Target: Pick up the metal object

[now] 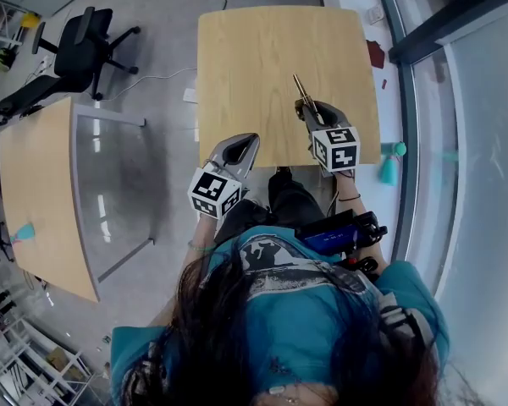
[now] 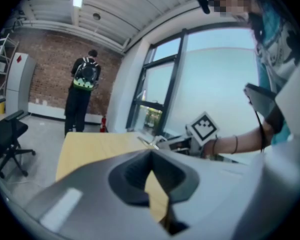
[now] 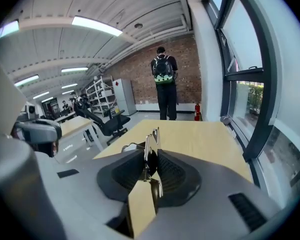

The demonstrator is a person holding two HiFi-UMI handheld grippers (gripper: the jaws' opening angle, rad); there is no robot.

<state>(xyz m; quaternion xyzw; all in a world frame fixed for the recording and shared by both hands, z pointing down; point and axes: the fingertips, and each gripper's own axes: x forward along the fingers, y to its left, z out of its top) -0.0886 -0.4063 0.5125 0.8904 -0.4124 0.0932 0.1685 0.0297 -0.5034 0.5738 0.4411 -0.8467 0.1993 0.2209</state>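
Observation:
A slim brass-coloured metal object juts forward from my right gripper, just above the near right part of the wooden table. In the right gripper view the metal object stands upright between the ribbed pads, and the right gripper is shut on it. My left gripper hovers at the table's near edge with its tips together and nothing in it. The left gripper view shows the left gripper shut, with the right gripper and the metal object beyond it.
A second wooden table stands to the left, with a black office chair behind it. A teal object lies on the floor at the right, by the window wall. A person with a backpack stands beyond the table's far end.

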